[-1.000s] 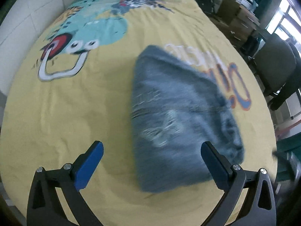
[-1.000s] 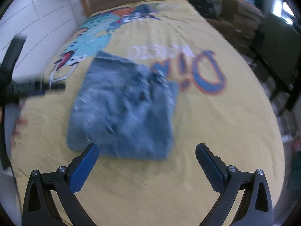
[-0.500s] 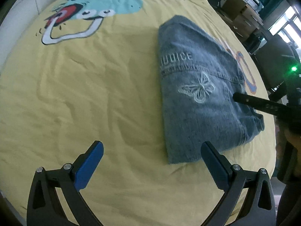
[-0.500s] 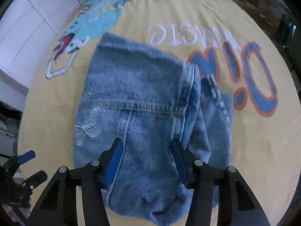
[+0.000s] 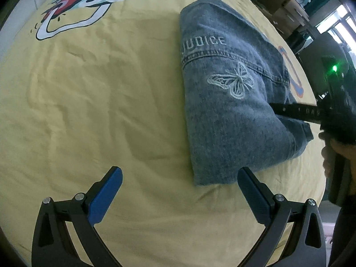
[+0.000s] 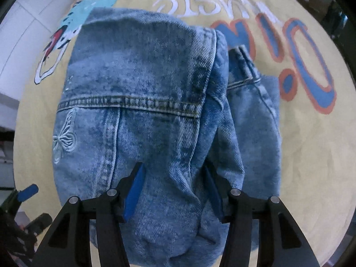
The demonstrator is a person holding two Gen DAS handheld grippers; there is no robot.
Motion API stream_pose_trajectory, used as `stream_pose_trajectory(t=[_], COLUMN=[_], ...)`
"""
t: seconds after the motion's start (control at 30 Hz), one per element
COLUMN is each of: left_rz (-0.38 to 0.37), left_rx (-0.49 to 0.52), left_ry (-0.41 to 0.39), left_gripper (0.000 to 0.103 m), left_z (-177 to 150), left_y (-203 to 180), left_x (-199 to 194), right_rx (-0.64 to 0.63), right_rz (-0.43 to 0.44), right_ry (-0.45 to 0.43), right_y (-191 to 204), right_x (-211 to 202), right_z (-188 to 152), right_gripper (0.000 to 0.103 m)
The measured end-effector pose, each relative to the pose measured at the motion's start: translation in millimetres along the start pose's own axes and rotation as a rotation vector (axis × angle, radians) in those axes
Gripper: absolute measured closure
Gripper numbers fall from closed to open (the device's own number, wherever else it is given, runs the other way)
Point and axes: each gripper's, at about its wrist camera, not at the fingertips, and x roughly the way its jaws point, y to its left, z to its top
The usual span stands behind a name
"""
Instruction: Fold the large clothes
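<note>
A folded blue denim jacket (image 5: 231, 93) with a white butterfly and "JUDICE" stitching lies on the yellow bedsheet (image 5: 100, 89). My left gripper (image 5: 179, 181) is open and empty, just short of the jacket's near corner. My right gripper (image 6: 172, 175) presses on the jacket (image 6: 155, 111) at its near edge, jaws partly closed with a bulge of denim between them. In the left wrist view the right gripper (image 5: 296, 111) comes in from the right with its tip on the jacket's right side.
The sheet carries a cartoon print (image 5: 89, 2) at the far left and large orange-blue letters (image 6: 300, 62) beside the jacket. Boxes and furniture (image 5: 287, 2) stand past the bed's right edge, a white wall (image 6: 20, 33) on the left.
My right gripper moved in over the jacket and narrowed its jaws around a bulge of denim. My left gripper drew back, still open. The jacket stays folded in place.
</note>
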Motion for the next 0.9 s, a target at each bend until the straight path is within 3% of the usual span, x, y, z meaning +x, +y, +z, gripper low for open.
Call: stream_pose_trajectory(t=[0.03, 0.1, 0.17, 0.33, 0.53, 0.6, 0.7, 0.9], left_rz=[0.006, 0.021, 0.022, 0.038, 0.049, 0.052, 0.052, 0.041], left_rx=[0.007, 0.019, 0.022, 0.044, 0.061, 0.068, 0.079, 0.089], left_ry=[0.003, 0.011, 0.016, 0.011, 0.001, 0.002, -0.002, 0.002], left_gripper=[0.001, 0.001, 0.001, 0.001, 0.001, 0.001, 0.001, 0.001], left_z=[-0.3, -0.9, -2.5, -0.2, 4.5, 6.8, 10.5, 9.3], left_y=[0.1, -0.8, 0.0, -2.9, -6.6, -6.3, -10.7, -14.9], left_x=[0.8, 2.1, 2.2, -0.1, -5.4, -6.4, -5.6, -4.6], right_rx=[0.017, 0.012, -0.009, -0.019, 0.000, 0.026, 0.003, 0.057], right_rz=[0.026, 0.027, 0.046, 0.063, 0.039, 0.075, 0.024, 0.033], right_ry=[0.009, 0.003, -0.018, -0.137, -0.213, -0.221, -0.211, -0.201], right_y=[-0.2, 0.6, 4.8, 0.6, -20.7, -32.9, -45.3, -59.4], right_x=[-0.7, -4.0, -10.6, -41.8, -71.6, -80.7, -83.0, -70.3], right_z=[2.5, 5.1, 3.1, -6.1, -15.2, -20.6, -31.2, -52.4], right_gripper=[0.057, 0.085, 0.092, 0.095, 0.099, 0.099, 0.099, 0.099])
